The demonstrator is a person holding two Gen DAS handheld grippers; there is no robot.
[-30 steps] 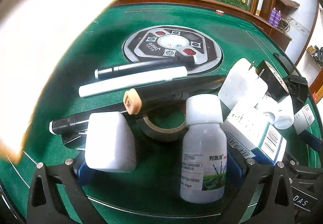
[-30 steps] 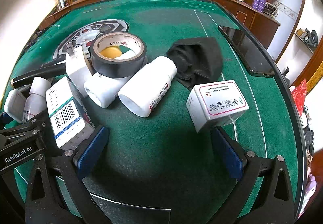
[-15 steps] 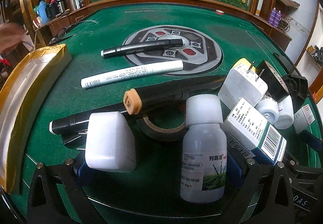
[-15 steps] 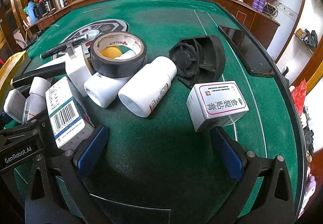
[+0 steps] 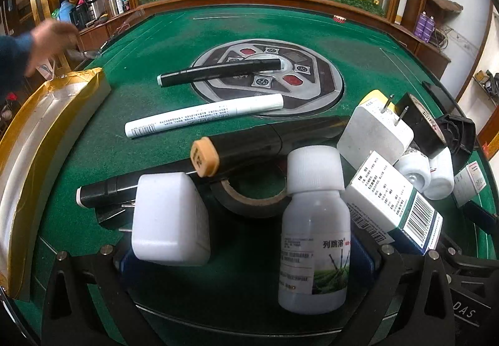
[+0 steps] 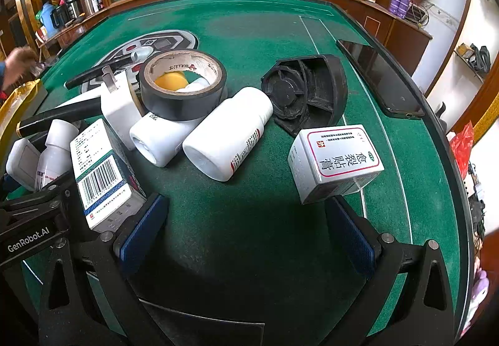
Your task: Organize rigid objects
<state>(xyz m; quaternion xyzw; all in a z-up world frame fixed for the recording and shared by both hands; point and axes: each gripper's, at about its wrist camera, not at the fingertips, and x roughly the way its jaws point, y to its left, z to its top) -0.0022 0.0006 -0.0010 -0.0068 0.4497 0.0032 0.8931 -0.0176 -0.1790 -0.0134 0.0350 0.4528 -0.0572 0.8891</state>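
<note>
In the left wrist view my left gripper (image 5: 244,255) is open. A white plug adapter (image 5: 168,218) and an upright white bottle (image 5: 315,237) stand between its fingers, unclamped. Beyond them lie a black tape roll (image 5: 249,202), an orange-capped black pen (image 5: 265,146), a white marker (image 5: 202,118) and a black marker (image 5: 218,71). My right gripper (image 6: 246,230) is open over bare green felt. Ahead of it are two lying white bottles (image 6: 227,134), a black tape roll (image 6: 182,87), a white box with red print (image 6: 336,159) and a barcode box (image 6: 99,171).
A gold-rimmed tray (image 5: 46,134) lies at the table's left edge, with a person's hand (image 5: 50,40) above its far end. A black fan-shaped part (image 6: 305,93) and a phone (image 6: 377,78) lie at the right. The round control panel (image 5: 268,74) sits mid-table.
The gold-rimmed tray came down onto the left side of the table and the hand pulled away up and left. The black marker shifted farther back. Both grippers stayed put.
</note>
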